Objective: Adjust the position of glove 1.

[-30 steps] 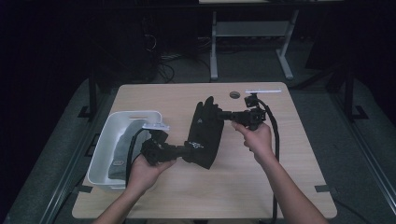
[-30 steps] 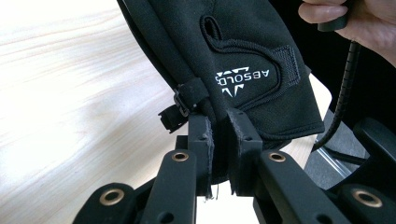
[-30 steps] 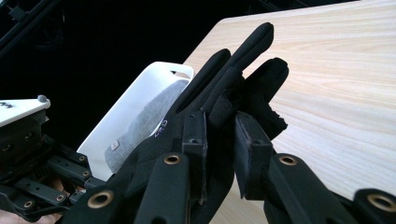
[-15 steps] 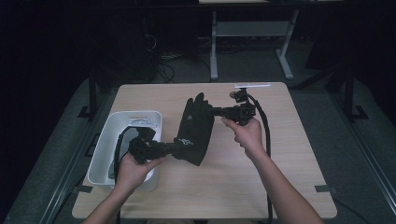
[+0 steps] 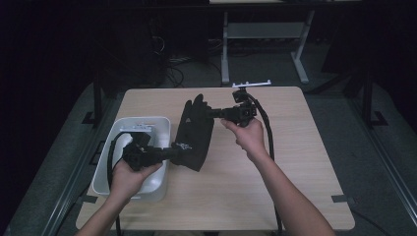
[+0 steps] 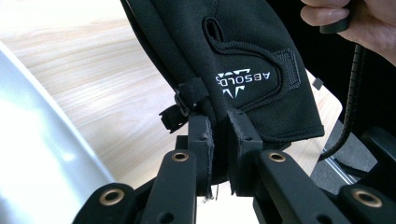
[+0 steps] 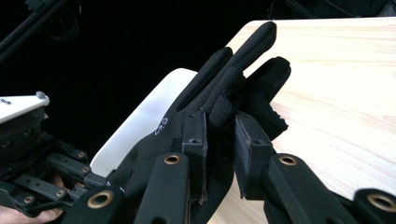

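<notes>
The table (image 5: 295, 196) is big and made of light wood. A white bin (image 5: 110, 169) sits on its left side.

A black glove (image 5: 196, 130) hangs in the air over the table, just to the right of the bin. It is stretched between two grippers. Its fingers point to the far side of the table, and its cuff is at the near end. In the left gripper view you can see white letters on the glove (image 6: 243, 79) and a small strap with a clip on its edge.

The left gripper (image 5: 179, 152) is over the bin's right edge. Its jaws are squeezed tight on the glove's cuff (image 6: 219, 135).

The right gripper (image 5: 210, 113) comes in from the right. Its jaws pinch the glove by its fingers (image 7: 224, 112).

A hand (image 5: 129, 174) holds the left gripper and another hand (image 5: 248, 137) holds the right one. A black cable (image 5: 268, 137) runs back from the right gripper.
</notes>
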